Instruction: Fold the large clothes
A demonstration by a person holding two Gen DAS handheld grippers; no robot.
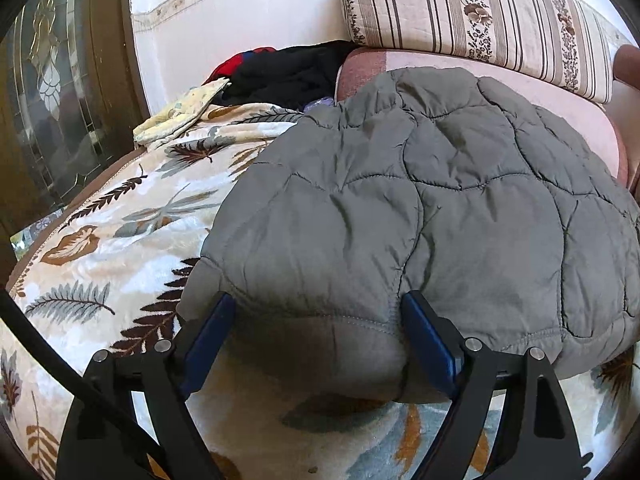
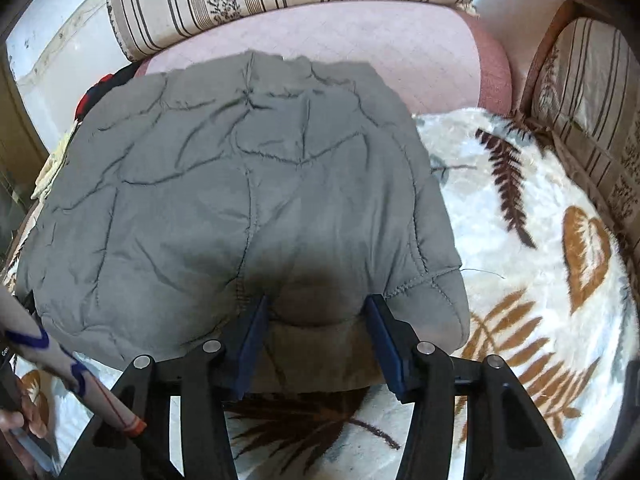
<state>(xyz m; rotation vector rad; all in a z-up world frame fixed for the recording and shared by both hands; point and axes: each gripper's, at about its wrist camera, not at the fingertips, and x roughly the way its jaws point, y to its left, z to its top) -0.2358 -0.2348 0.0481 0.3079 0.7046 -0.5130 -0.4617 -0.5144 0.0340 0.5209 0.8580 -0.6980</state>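
A grey quilted jacket (image 1: pixel 420 208) lies on the leaf-print blanket (image 1: pixel 120 248). Both the left gripper (image 1: pixel 316 328) and right gripper (image 2: pixel 316 320) have jaws spread around its near hem, not pinching.

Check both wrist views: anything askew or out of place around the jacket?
Nothing damaged or spilled. The grey quilted jacket lies rumpled on the leaf-print blanket, its far edge over the pink cushion. Loose dark and red clothes sit heaped by the wall. Both grippers, left and right, straddle the near hem, jaws open.
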